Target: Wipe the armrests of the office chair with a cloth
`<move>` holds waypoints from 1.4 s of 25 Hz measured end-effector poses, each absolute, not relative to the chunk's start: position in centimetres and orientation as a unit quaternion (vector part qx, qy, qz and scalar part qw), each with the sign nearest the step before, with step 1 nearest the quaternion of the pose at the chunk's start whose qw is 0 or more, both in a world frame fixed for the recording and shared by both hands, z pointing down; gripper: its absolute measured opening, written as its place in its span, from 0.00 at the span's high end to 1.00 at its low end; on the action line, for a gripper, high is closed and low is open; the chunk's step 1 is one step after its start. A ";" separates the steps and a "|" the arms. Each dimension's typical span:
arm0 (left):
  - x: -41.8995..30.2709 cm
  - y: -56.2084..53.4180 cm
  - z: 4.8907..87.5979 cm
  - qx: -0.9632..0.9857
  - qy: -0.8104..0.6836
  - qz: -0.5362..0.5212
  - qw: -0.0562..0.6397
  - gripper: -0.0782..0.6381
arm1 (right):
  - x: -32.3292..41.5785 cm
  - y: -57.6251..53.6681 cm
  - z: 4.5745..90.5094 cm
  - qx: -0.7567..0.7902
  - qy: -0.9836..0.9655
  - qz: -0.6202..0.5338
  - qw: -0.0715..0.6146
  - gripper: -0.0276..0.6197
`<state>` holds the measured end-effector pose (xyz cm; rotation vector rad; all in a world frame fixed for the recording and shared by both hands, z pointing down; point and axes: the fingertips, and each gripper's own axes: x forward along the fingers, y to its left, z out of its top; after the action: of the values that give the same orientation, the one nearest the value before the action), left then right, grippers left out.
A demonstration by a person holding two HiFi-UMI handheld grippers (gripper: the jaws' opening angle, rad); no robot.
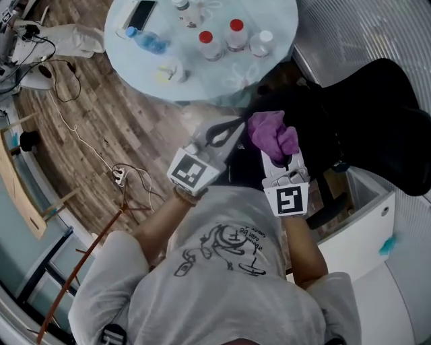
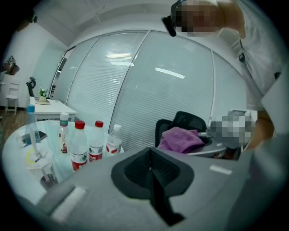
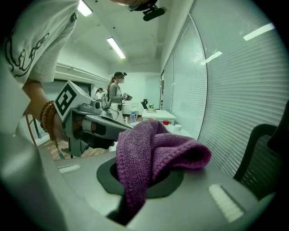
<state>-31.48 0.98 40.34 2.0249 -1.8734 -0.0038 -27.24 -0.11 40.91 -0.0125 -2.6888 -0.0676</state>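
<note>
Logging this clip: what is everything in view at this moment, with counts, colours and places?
cloth: one, purple, clamped in the right tongs, by the chair
office chair: one, black, right of the table
round table: one, pale glass top, ahead of the person
red-capped bottles: two, clear, on the table
white-capped bottle: one, clear, beside them
phone: one, dark, on the table's far side
cables: a tangle, white, on the wooden floor at left
left tongs: one, grey, shut and empty, next to the cloth
right tongs: one, grey, shut on the cloth
</note>
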 end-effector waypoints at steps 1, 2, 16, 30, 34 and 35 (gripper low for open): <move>-31.4 1.0 41.0 0.722 -0.665 -0.001 0.191 0.89 | -27.3 0.0 41.5 -0.005 -0.974 -0.026 0.227 0.90; -31.4 1.1 41.6 0.722 -0.665 -0.003 0.193 0.89 | -27.3 0.0 42.1 -0.006 -0.973 -0.027 0.230 0.90; -31.8 1.6 49.4 0.721 -0.660 0.006 0.211 0.89 | -27.4 1.4 51.3 -0.015 -0.962 -0.028 0.271 0.90; -31.9 1.9 54.1 0.718 -0.658 0.016 0.226 0.89 | -27.3 2.7 60.9 -0.030 -0.942 -0.008 0.334 0.90; -32.0 2.0 54.9 0.720 -0.655 0.019 0.231 0.89 | -27.5 2.6 62.8 -0.032 -0.938 -0.008 0.344 0.90; -31.9 2.0 55.1 0.720 -0.654 0.020 0.232 0.89 | -27.5 2.6 62.9 -0.033 -0.939 -0.009 0.343 0.90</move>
<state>-31.94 2.02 55.11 1.9778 -1.7967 0.0540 -27.53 2.56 62.91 -0.0867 -2.4401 -0.0240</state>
